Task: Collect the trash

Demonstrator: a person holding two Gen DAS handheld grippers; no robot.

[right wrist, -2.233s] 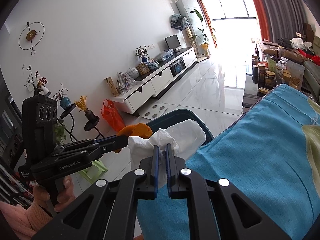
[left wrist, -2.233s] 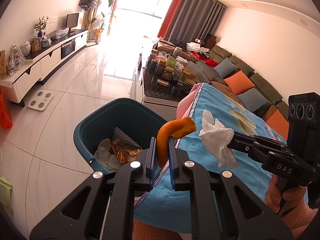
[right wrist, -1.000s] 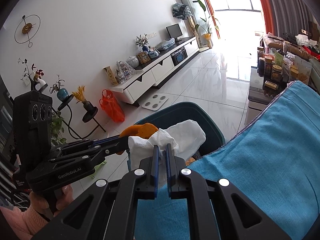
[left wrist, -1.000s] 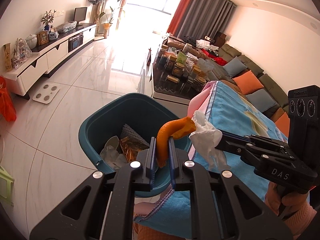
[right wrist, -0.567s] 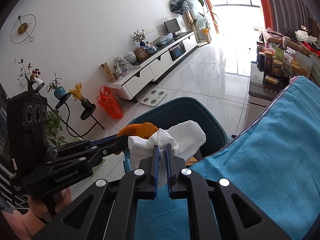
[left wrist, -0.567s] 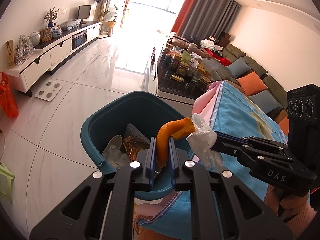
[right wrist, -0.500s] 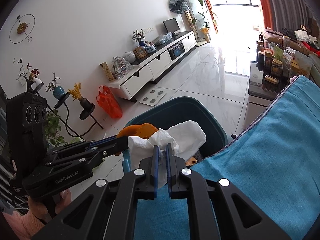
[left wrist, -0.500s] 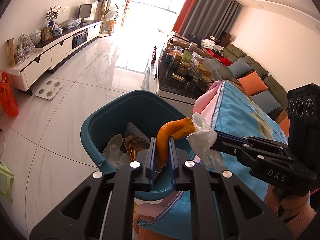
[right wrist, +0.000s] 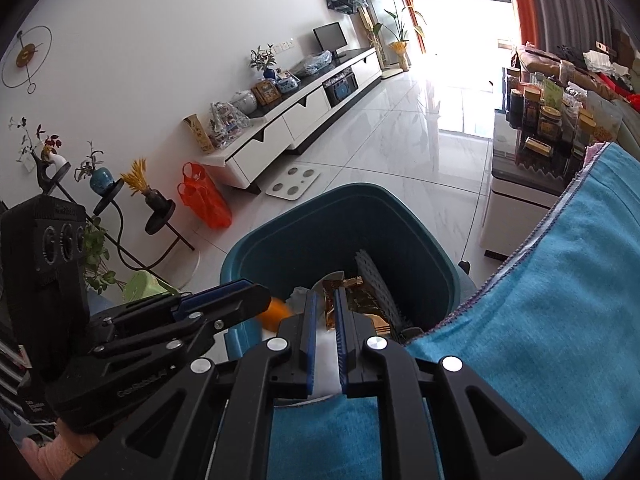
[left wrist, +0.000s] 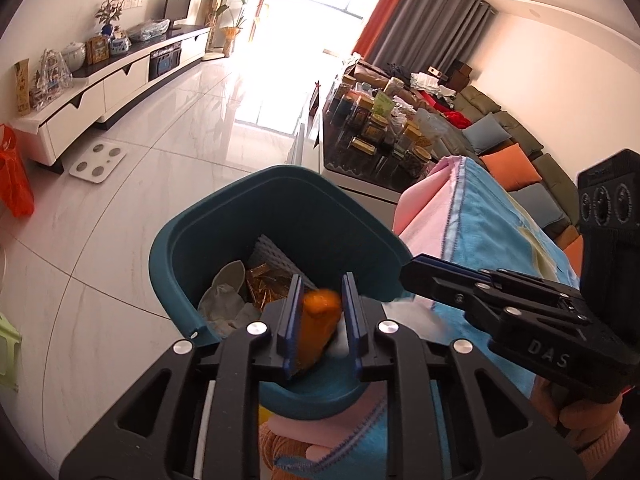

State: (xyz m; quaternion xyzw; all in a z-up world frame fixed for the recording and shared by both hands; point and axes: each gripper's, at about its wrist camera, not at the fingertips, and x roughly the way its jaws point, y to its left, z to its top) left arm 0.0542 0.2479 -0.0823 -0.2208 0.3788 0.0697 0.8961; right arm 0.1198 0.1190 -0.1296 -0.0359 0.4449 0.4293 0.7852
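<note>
Left wrist view: the left tongs [left wrist: 320,312] hang over the near rim of the teal bin [left wrist: 224,216]. Their jaws have just been opening and now stand apart. The orange peel [left wrist: 316,324] lies between them, blurred, against the left pad and clear of the right one; whether it is loose in the air cannot be told. Inside the bin, crumpled pale paper [left wrist: 224,300] and gold foil wrappers [left wrist: 264,284] are seen; the deeper contents are hidden by the tongs. At right, the right tongs [left wrist: 404,276] reach to the bin's right rim. A faint white blur sits below their tips, too smeared to identify. A blue cloth [left wrist: 492,240] covers the worktop at right, its near part cut off by the tongs.

Right wrist view: the right tongs [right wrist: 324,312] point down at the bin [right wrist: 400,216]. Their jaws have just been opening and show a narrow gap. The white tissue [right wrist: 326,356] is between the pads, blurred; whether they still press it cannot be told. At left, the left tongs [right wrist: 264,300] show the peel [right wrist: 274,314] as an orange smear just beyond their tip, above the bin's left rim. The person's hand is only partly seen at the lower left edge.
</note>
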